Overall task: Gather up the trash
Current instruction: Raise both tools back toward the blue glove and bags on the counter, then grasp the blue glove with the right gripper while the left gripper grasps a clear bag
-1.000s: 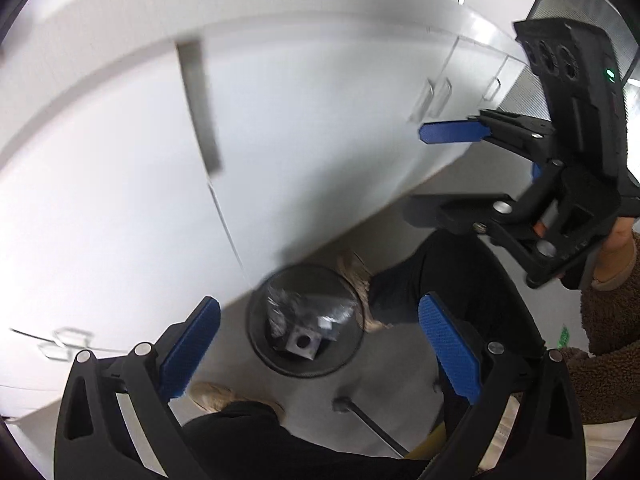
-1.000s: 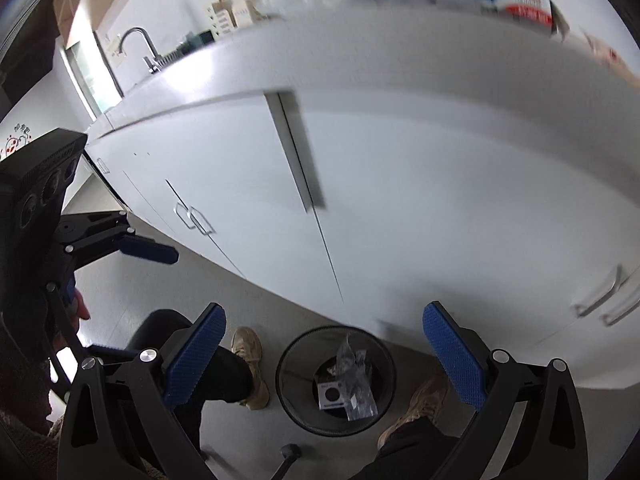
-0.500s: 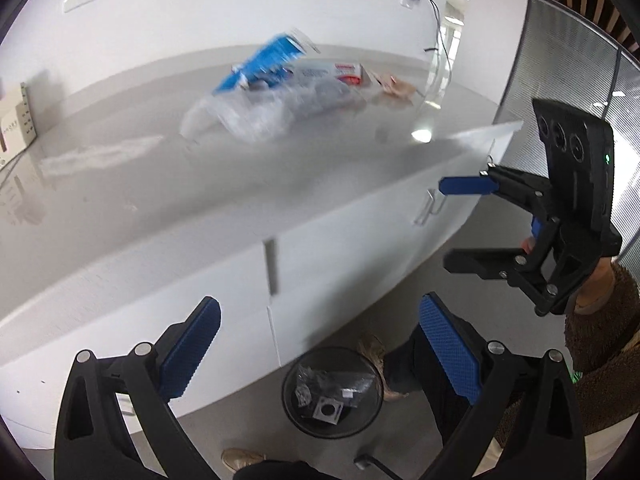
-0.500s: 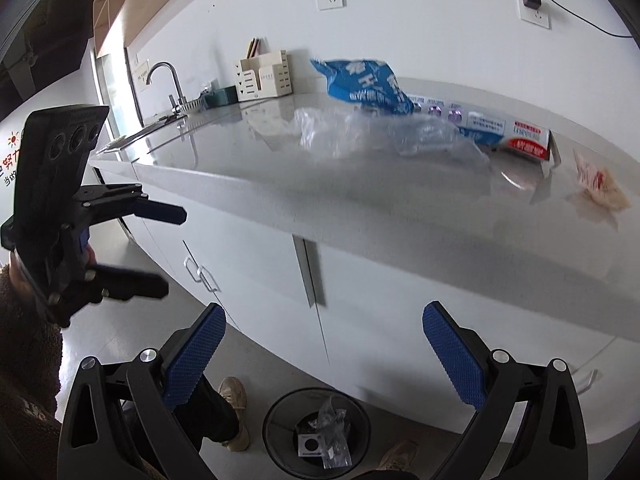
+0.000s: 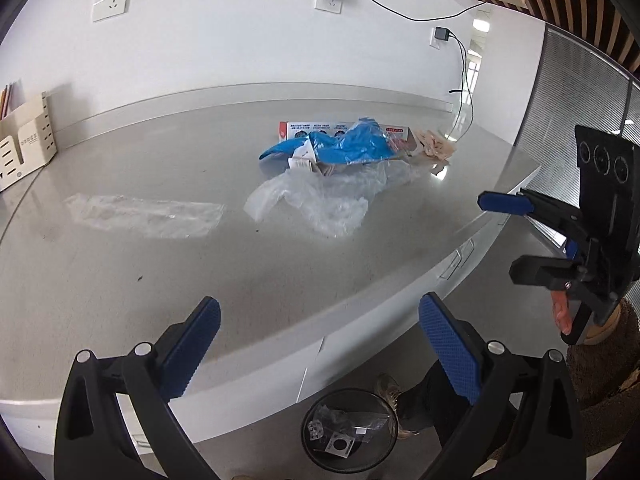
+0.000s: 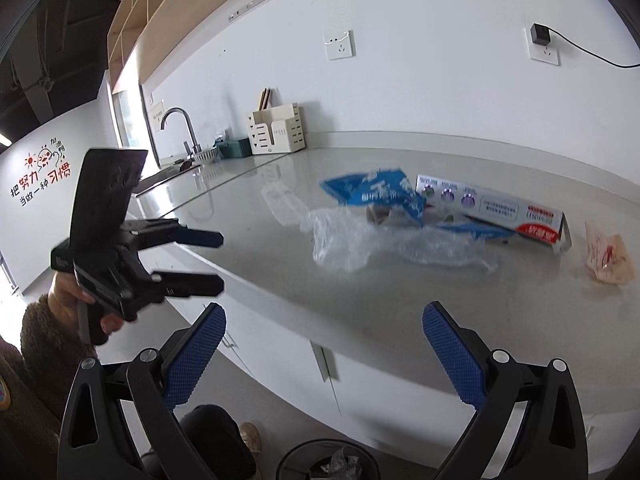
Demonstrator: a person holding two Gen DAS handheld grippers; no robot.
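Two grippers are hanging at the near edge of the counter, and you are holding both released, with nothing between the pads: the left gripper and the right gripper. Below you, the bin is sitting on the floor with scraps already in it. Ahead, the crumpled clear bag is lying nearest, slightly right of your left gripper and roughly straight out from your right one, which looks the closer of the two. Just behind it, touching, the blue wrapper is stretching left to right. Farther still, the long box is lying along the same axis, with a tan wrapper at its right. A flat clear film is resting well apart to the left. Nothing is blocking your reach.
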